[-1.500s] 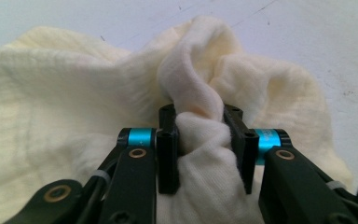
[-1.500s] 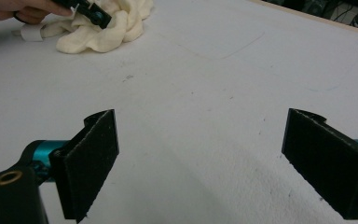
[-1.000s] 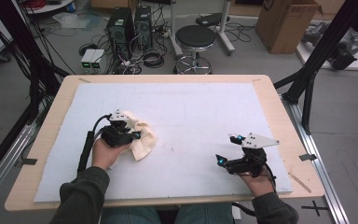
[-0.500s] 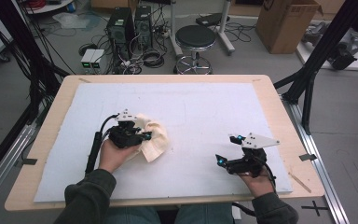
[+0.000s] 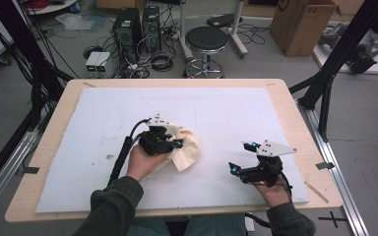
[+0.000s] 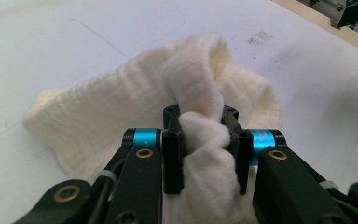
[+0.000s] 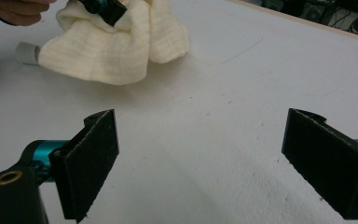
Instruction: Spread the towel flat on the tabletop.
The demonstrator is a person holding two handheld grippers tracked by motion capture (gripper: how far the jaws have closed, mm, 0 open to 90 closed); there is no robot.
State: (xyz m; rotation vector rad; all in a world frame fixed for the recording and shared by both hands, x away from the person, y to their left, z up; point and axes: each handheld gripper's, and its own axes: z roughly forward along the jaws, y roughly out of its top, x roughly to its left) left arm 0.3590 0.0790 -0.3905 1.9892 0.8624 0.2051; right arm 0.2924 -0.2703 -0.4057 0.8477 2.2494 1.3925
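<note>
1. The left gripper (image 5: 177, 143) has its jaws clamped on a bunched fold of a cream cloth (image 5: 187, 150), seen close in the left gripper view, where the cloth (image 6: 121, 102) is pinched between the two black pads.
2. The cloth lies near the middle of the white mat (image 5: 226, 113), a little to the person's left, with most of it spread on the mat beyond and beside the jaws; the gripped part is gathered up into a twisted ridge.
3. The left hand (image 5: 145, 160) wraps the gripper's body from behind, and its cable trails back along the sleeve.
4. The right gripper (image 5: 238, 157) rests over the mat near the front right, well apart from the cloth.
5. Its jaws stand wide apart with nothing between them; the right gripper view shows bare mat between the two pads (image 7: 93, 158) and the cloth (image 7: 116, 42) farther off.
6. The mat lies on a wooden table (image 5: 285, 103).
</note>
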